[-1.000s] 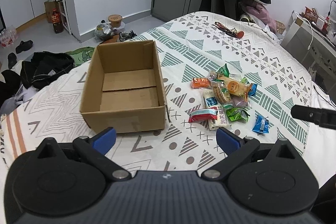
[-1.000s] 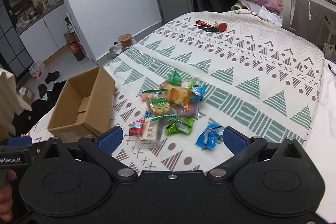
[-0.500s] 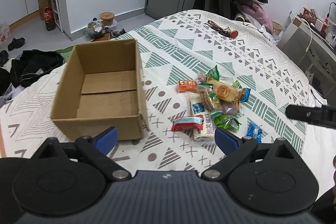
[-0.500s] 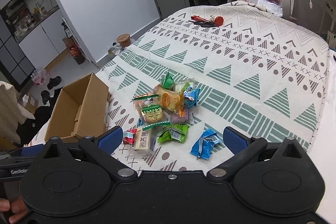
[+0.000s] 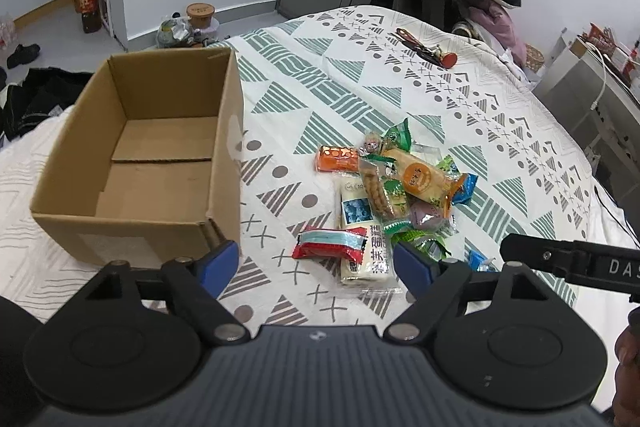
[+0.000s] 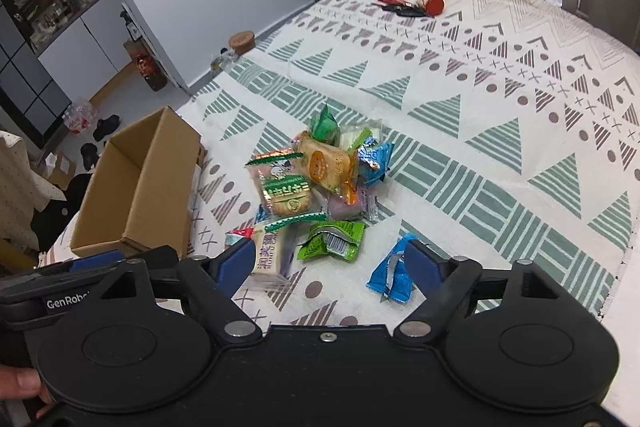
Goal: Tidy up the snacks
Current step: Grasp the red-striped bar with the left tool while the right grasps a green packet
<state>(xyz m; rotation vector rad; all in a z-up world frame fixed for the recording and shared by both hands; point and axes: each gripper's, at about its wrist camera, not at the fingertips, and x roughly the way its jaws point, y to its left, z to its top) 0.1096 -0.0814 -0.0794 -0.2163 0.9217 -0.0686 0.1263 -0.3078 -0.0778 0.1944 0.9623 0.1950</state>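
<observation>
Both grippers hang spread and empty over the bed. The left gripper (image 5: 316, 263) frames the red snack packet (image 5: 330, 243), its long axis lying crosswise between the fingers; the empty cardboard box (image 5: 140, 163) waits just left. The right gripper (image 6: 330, 261) hovers near the green packet (image 6: 332, 241).

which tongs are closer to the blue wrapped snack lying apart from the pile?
Right. The right tongs hover open just over the blue snack, one finger beside it. The left tongs sit open nearer the cardboard box.
</observation>
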